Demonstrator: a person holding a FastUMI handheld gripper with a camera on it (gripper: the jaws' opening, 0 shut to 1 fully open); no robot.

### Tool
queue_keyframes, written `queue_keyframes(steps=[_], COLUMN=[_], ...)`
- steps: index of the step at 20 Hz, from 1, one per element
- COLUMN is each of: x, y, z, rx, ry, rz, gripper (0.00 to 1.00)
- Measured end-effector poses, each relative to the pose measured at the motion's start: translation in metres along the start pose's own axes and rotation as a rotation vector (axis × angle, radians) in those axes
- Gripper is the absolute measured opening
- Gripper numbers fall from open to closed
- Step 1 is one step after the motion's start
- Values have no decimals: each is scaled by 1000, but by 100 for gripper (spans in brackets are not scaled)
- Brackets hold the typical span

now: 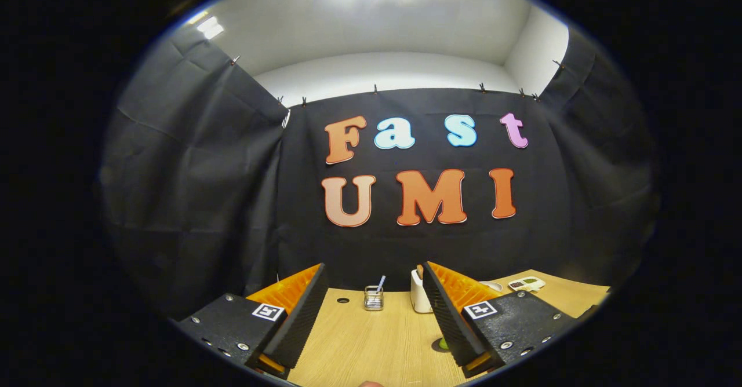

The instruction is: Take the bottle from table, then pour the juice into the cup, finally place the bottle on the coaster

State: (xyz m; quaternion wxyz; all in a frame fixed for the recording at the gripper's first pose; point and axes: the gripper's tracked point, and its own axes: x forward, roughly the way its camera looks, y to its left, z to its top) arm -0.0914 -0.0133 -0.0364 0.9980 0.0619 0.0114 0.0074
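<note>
Fingers spread wide and gripping nothing, your gripper (371,317) sat low over the wooden table (371,346), with a white container (418,293) that may have been the bottle standing upright just beyond the right finger, slightly right of centre.

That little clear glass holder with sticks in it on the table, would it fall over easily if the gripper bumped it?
Probably fairly easily. The glass holder looks small and light, standing free on the smooth wooden table, so a nudge might slide it first. The stick poking above its rim could catch and tip it. The gripper is open, well short of it.
</note>
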Motion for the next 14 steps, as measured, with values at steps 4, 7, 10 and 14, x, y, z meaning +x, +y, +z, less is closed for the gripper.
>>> queue_keyframes(steps=[4, 7, 10, 14], x=[3, 6, 9, 18], y=[-8, -14, -14, -12], z=[-2, -9, -11, -16], rx=[-8, -16, -22, -11], ry=[8, 24, 29, 46], rz=[-14, -39, -38, -28], gripper=[97, 97, 97, 97])
